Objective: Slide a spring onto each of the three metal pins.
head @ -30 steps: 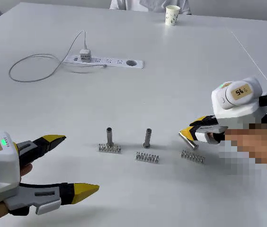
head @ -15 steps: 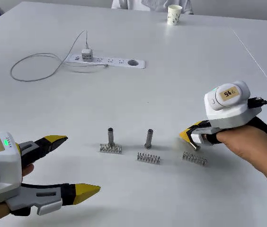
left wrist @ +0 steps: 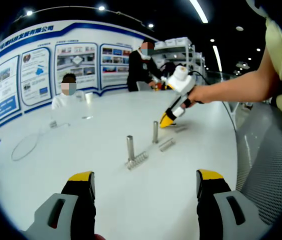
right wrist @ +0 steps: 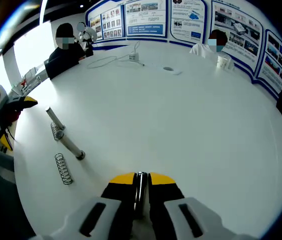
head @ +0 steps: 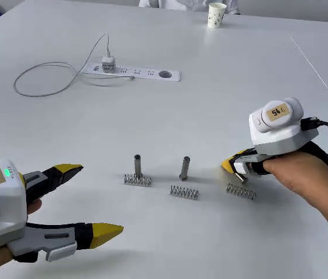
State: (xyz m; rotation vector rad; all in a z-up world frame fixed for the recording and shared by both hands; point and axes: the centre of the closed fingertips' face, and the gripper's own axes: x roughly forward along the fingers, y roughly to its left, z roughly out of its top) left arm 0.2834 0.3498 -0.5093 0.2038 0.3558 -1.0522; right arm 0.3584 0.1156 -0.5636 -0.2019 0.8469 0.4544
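- Right tool (head: 232,167) is clenched on the third pin (right wrist: 140,192), held low over the surface (head: 222,104) on the right, just far of the right spring (head: 241,191).
- Left tool (head: 88,200) is released with its jaws wide apart, holding nothing, near left and well apart from the parts.
- Left pin (head: 137,164) and middle pin (head: 185,167) stand upright.
- Left spring (head: 137,181) lies at the left pin's base.
- Middle spring (head: 184,192) lies just near of the middle pin.
- No spring is on a pin yet.
- Step, as I judge it: setting the third pin down beside its spring.
- Next move likely calls for standing that pin upright and letting go without tipping it, then gripping a spring lightly and lining it up over a pin top.
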